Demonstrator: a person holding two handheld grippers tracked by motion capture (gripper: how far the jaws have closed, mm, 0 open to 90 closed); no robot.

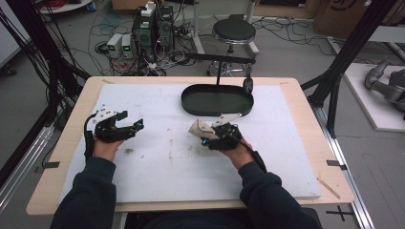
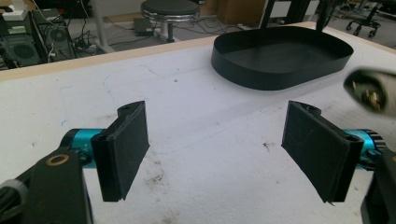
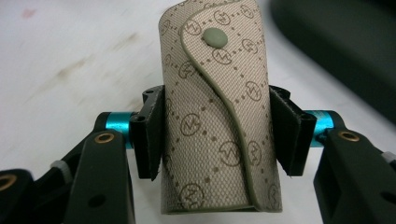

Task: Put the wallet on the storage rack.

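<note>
Beige monogrammed pouch clamped in right claw, snap flap visible close-up, left claw gaping, empty.

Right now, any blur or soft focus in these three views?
Right gripper view: the beige pouch between the pads is sharp, while the white board and black tray behind it are smeared. Left gripper view: pads crisp, the pouch at the right edge blurred. High view: evenly lit, slightly soft throughout.
</note>
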